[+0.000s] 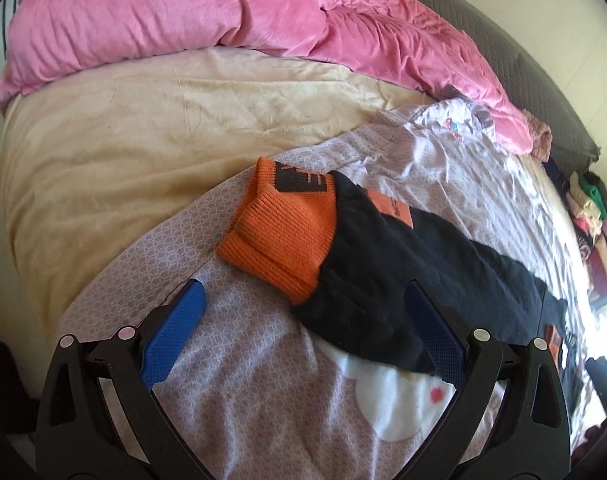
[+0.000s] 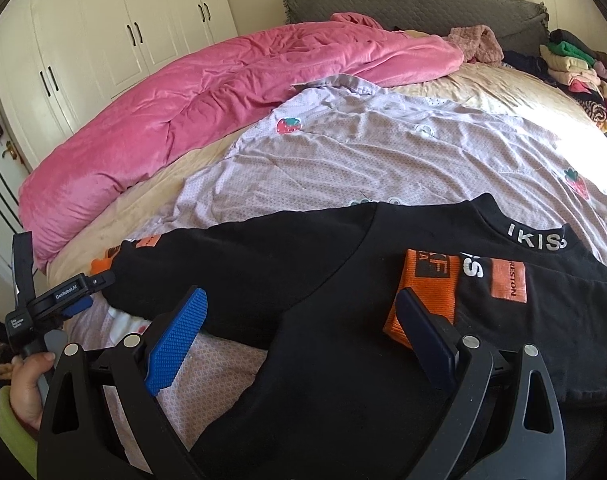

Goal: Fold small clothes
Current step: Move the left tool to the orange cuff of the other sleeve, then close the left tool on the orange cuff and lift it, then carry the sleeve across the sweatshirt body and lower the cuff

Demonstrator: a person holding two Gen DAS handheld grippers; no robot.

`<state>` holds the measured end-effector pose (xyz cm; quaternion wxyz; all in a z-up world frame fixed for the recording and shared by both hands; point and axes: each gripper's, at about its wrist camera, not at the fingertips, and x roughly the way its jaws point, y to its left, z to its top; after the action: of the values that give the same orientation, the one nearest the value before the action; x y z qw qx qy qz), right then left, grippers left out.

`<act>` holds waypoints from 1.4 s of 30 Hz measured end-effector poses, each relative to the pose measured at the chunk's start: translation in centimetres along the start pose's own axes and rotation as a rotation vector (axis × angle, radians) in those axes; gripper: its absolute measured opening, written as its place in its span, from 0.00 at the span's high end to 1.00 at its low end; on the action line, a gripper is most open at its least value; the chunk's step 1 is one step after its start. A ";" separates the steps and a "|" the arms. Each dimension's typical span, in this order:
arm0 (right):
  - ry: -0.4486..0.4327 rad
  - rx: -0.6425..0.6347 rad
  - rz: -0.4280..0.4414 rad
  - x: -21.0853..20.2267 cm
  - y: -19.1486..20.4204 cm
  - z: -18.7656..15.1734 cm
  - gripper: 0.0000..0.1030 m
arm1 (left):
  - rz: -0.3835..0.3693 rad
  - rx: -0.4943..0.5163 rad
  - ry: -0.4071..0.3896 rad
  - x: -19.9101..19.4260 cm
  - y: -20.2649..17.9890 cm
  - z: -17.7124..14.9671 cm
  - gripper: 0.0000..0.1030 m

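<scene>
A small black sweater with orange cuffs lies flat on the lilac patterned sheet. One sleeve stretches out to the left, and its orange cuff lies just ahead of my left gripper. That gripper is open, holding nothing, its right finger over the black sleeve. The other sleeve is folded across the body, with its orange cuff near the collar. My right gripper is open above the sweater's body, holding nothing. In the right wrist view the left gripper appears at far left, held by a hand.
A pink quilt is heaped along the far side of the bed, on a cream blanket. A grey headboard cushion stands behind. A stack of folded clothes sits at the far right corner. White wardrobe doors line the wall.
</scene>
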<state>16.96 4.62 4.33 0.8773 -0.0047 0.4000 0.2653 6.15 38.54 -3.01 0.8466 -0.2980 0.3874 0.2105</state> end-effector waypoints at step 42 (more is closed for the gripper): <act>-0.031 0.197 -0.071 -3.8 -8.9 -2.0 0.08 | -0.308 0.185 -0.109 -4.3 -11.9 -0.2 0.91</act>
<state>17.65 -5.25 3.84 0.8884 0.0717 0.4101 0.1933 10.40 29.15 4.33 0.9123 -0.2628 0.3087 0.0578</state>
